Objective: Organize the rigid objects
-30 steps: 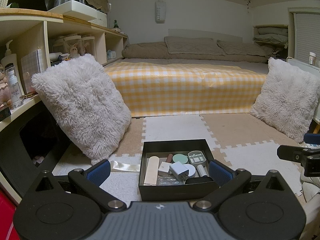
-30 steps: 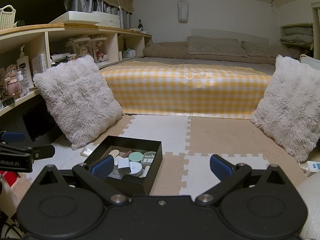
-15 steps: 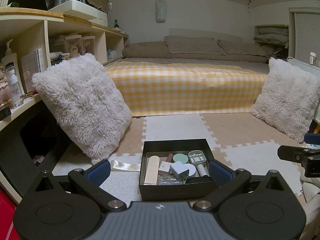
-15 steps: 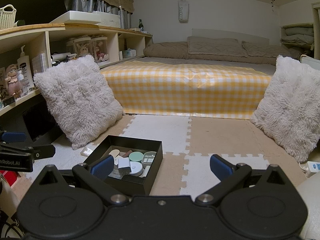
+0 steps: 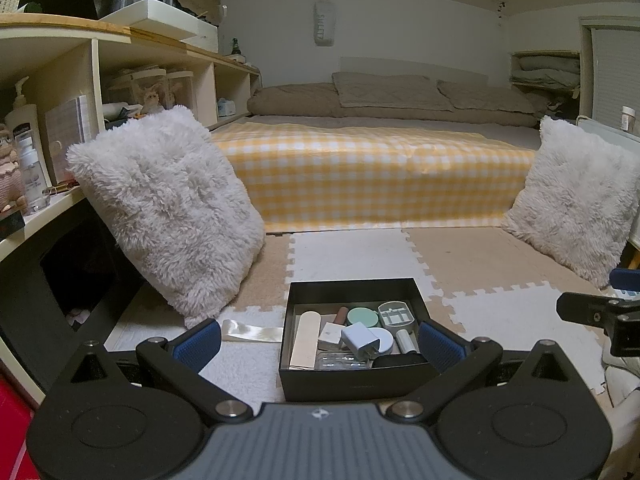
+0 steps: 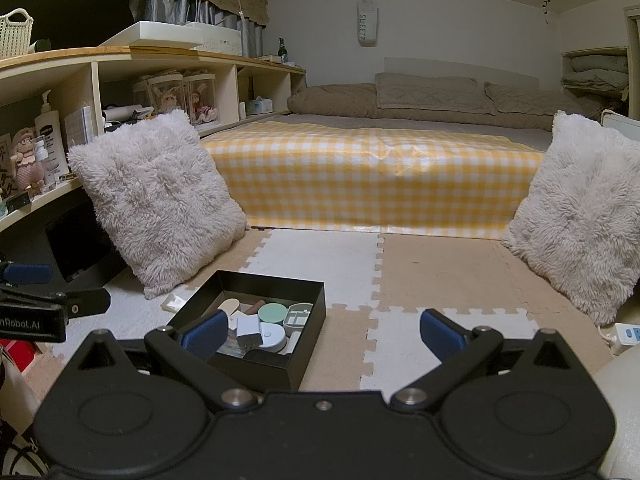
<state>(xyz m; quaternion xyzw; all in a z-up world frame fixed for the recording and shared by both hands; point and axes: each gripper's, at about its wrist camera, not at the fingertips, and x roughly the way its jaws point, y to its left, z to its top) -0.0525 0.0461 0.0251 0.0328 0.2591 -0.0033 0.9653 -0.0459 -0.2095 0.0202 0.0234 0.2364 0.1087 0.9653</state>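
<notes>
black rectangular cardboard box (image 5: 354,380): on foam floor mat (image 5: 344,254), small rigid items jumbled inside
left claw (image 5: 318,340): released, empty
right claw (image 6: 324,330): released, empty
progress: apparently unstarted, all sorting left

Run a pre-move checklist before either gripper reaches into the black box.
1. Left gripper open, holding nothing: ok.
2. Right gripper open, holding nothing: ok.
3. Black box upright on the foam mat, top open: ok.
4. Box centred ahead of the left gripper: ok; sits left of the right gripper's centre: not ok.
5. White charger on top of the pile, unobstructed: ok.
6. Items beneath the pile: cannot tell.
</notes>
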